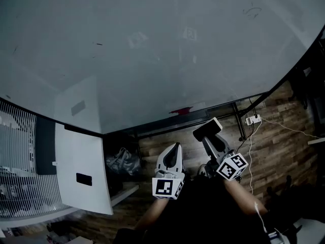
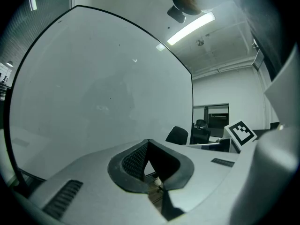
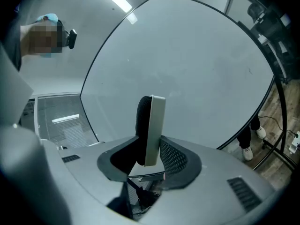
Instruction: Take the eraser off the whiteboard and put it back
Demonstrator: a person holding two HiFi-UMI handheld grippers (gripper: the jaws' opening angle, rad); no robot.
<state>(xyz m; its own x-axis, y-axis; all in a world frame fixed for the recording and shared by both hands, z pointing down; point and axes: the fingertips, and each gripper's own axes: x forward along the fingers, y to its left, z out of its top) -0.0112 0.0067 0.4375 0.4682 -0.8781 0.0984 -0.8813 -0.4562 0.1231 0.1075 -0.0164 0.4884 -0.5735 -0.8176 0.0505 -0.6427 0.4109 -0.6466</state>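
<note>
The eraser (image 3: 151, 128), a white slab with a black felt side, stands upright between the jaws of my right gripper (image 3: 149, 156), which is shut on it. In the head view the eraser (image 1: 207, 129) sits at the tip of the right gripper (image 1: 210, 136), just below the whiteboard's lower edge. The whiteboard (image 1: 152, 50) fills the upper part of that view and faces both grippers (image 3: 187, 69). My left gripper (image 1: 172, 156) hovers beside the right one, its jaws closed together with nothing between them (image 2: 149, 165).
A red object (image 1: 181, 110) lies on the board's tray rail. A white cabinet (image 1: 81, 172) and a wire grille (image 1: 18, 161) stand at the left. A power strip (image 1: 253, 119) with cables lies on the wooden floor at right. Office chairs (image 2: 177, 135) show beyond the board.
</note>
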